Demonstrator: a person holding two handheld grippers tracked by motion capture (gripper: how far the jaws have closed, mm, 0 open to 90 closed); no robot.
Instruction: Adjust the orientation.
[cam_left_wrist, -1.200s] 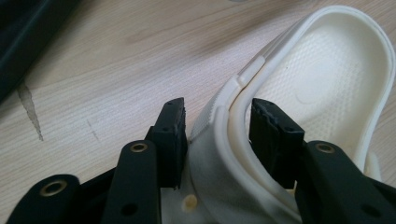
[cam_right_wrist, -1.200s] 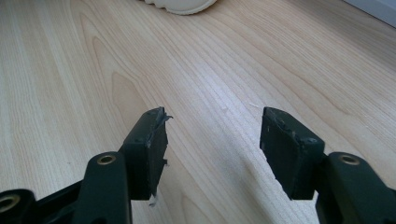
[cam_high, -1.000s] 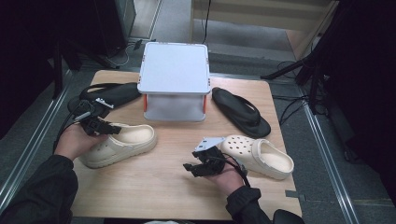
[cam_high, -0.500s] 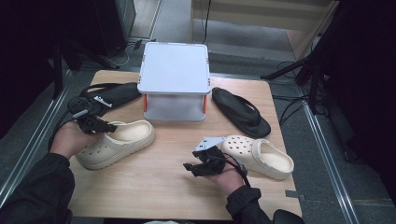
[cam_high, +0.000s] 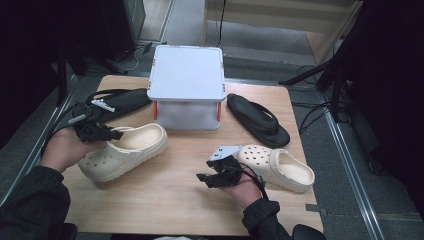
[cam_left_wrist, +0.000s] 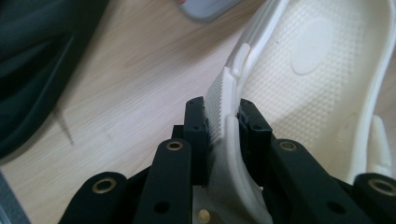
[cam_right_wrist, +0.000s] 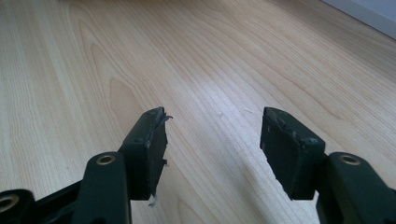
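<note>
Two hand-held grippers of black plastic, each with two flat jaws. Left gripper (cam_high: 95, 132): matte black body, brass-ringed screw holes on the jaw arms, small black screws in the pads, black cable trailing from the rear. Right gripper (cam_high: 216, 172): same black build, grey three-cornered plate on top, brass-ringed holes at the jaw arms, rectangular pads (cam_right_wrist: 148, 140) worn and frayed at the edges, thin black cable looped behind. Long dark sleeves (cam_high: 30, 202) on both arms, cuffs at the wrists.
</note>
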